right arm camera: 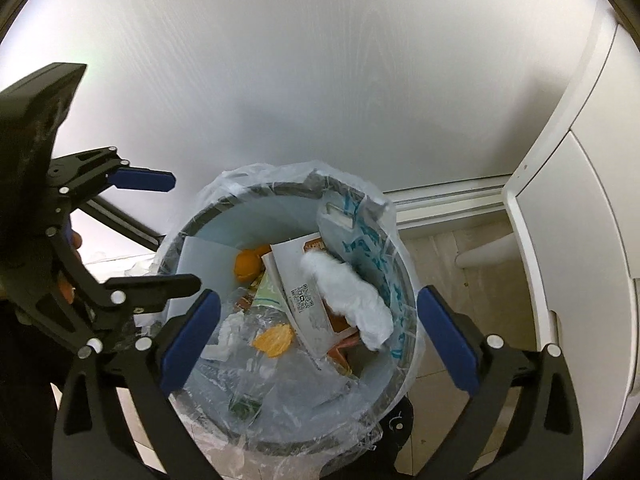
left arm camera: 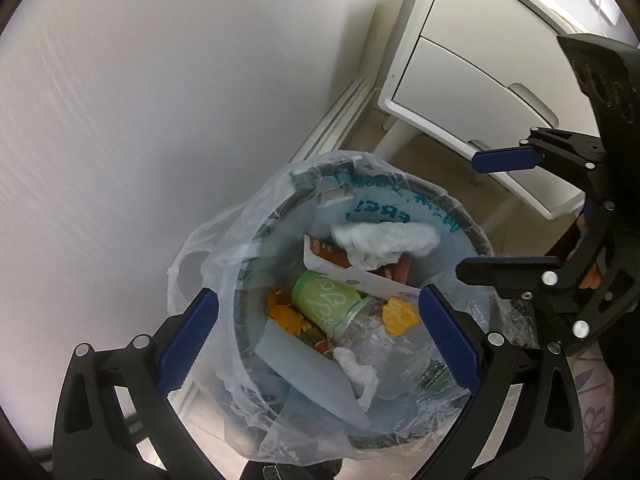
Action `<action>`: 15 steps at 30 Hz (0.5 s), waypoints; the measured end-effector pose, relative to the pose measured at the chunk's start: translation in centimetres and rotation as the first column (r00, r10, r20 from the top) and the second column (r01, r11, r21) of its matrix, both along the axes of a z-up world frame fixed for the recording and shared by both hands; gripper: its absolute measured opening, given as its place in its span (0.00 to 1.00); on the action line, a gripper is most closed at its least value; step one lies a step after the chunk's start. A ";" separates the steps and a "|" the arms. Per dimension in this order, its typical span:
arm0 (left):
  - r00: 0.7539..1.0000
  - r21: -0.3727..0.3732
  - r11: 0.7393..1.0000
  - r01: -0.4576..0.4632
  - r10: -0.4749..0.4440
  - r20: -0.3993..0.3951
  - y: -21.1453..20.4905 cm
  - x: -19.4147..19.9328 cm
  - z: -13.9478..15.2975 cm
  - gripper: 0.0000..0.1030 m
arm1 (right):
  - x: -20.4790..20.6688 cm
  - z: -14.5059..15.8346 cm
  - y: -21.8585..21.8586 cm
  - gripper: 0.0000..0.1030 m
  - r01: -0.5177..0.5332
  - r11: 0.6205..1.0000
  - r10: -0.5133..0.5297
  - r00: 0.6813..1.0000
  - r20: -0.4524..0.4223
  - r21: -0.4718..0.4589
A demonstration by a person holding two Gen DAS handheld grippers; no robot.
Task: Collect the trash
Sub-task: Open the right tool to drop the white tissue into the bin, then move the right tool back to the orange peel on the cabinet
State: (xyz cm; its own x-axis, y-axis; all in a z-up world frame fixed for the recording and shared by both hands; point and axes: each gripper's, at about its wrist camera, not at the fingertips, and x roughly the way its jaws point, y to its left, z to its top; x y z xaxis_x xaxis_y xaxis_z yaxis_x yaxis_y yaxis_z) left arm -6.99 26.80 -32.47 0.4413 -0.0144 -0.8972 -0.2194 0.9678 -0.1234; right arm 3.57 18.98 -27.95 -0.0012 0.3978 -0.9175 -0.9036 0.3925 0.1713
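Left wrist view: both hand-held grippers hang empty, fingers apart, over a full lined bin.

Bin liner (left arm camera: 224, 248), thin clear plastic, drapes over the rim of the bin (right arm camera: 404, 364), which sits on the floor by a white wall, a white cabinet (left arm camera: 472, 80) at 1 o'clock. Left hand-held gripper (left arm camera: 320, 336) spans the load; right hand-held gripper (right arm camera: 316, 336) comes in at 3 o'clock. Contents look light: crushed bottle (left arm camera: 340, 304), tissue (left arm camera: 384, 240), cardboard (right arm camera: 308, 292). The film likely slips and tears; the loose bunched handle at 9 o'clock looks the best hold.
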 end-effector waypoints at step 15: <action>0.994 0.038 0.999 -0.002 -0.002 0.106 -2.8 -1.2 7.5 0.94 | 0.2 8.7 -5.3 0.93 0.132 0.984 -0.139 0.989 0.046 0.122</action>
